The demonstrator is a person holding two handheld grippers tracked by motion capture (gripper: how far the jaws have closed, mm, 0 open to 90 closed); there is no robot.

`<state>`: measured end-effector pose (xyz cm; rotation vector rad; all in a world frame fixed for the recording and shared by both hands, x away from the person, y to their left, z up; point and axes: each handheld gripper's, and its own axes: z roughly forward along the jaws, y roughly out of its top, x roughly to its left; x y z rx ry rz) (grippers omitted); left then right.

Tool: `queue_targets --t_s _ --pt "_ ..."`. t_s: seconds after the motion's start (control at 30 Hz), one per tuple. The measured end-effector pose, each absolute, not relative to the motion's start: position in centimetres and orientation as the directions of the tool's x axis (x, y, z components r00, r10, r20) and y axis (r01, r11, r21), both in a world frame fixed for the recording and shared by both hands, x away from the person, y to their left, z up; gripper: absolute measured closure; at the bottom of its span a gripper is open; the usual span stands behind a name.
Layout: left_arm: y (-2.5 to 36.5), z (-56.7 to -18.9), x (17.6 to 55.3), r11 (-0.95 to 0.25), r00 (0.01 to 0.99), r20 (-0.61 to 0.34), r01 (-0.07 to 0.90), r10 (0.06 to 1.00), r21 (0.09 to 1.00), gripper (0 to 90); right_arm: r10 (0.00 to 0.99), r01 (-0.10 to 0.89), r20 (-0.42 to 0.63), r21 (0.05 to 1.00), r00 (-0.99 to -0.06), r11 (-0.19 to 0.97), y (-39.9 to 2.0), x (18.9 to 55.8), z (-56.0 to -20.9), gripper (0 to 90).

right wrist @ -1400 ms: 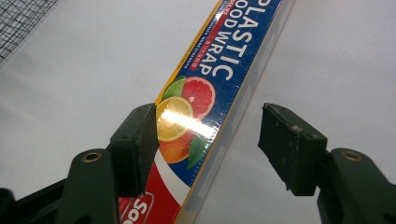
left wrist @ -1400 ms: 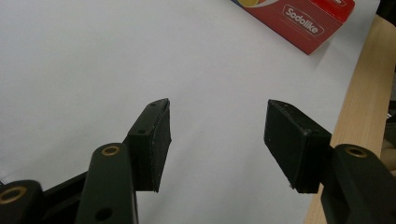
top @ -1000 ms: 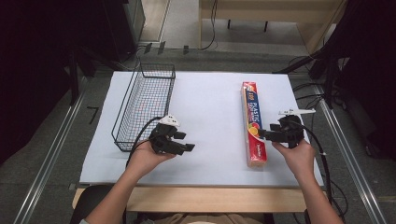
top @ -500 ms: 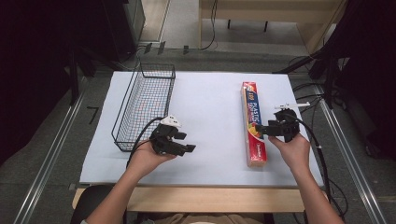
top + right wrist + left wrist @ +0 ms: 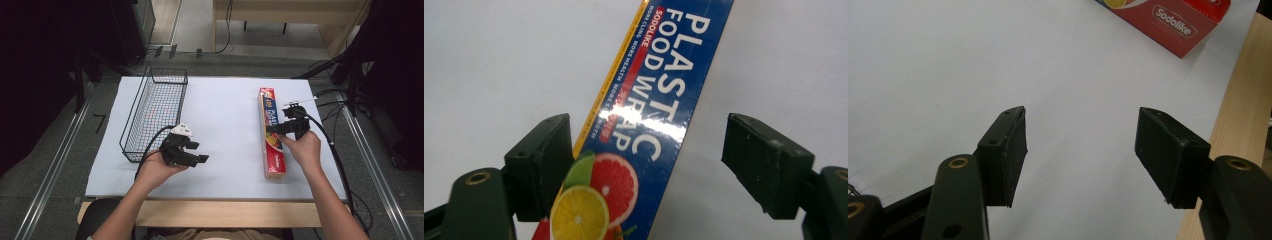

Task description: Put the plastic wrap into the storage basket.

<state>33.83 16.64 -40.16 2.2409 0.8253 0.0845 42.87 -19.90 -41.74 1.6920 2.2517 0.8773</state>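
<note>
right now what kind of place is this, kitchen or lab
Most likely a lab or data-recording setup, not a kitchen: a white-covered table flanked by metal rails, cables on the floor, and just a wire basket and plastic wrap box laid out.

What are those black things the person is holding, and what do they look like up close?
Handheld grippers. The left gripper and right gripper are black, each with two blocky jaws on arms with brass-coloured rivets, and a black cable trailing off. The left carries a pale three-cornered plate on top. The forearms are bare, no sleeves.

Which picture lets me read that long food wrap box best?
The right gripper view: the box sits close, "PLASTIC FOOD WRAP" legible. The high view shows its full length, small. The left gripper view catches one red end.
</note>
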Motion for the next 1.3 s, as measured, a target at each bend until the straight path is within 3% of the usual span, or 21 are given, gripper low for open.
queue_targets --t_s 0.5,0.97,1.3 --pt "16.8 -40.1 33.9 -0.52 0.79 -0.175 0.534 0.588 0.667 38.2 0.946 0.845 0.137 0.499 -0.295 0.191 -17.9 43.6 -43.5 16.2" --pt "16.7 -40.1 33.8 -0.525 0.792 -0.17 0.531 0.586 0.665 38.0 0.949 0.847 0.109 0.489 -0.295 0.207 -17.1 41.6 -45.0 20.4" --pt "16.8 -40.1 33.8 -0.527 0.79 -0.167 0.534 0.59 0.661 37.9 0.947 0.879 0.127 0.423 -0.296 0.218 -17.3 41.3 -45.5 24.6"
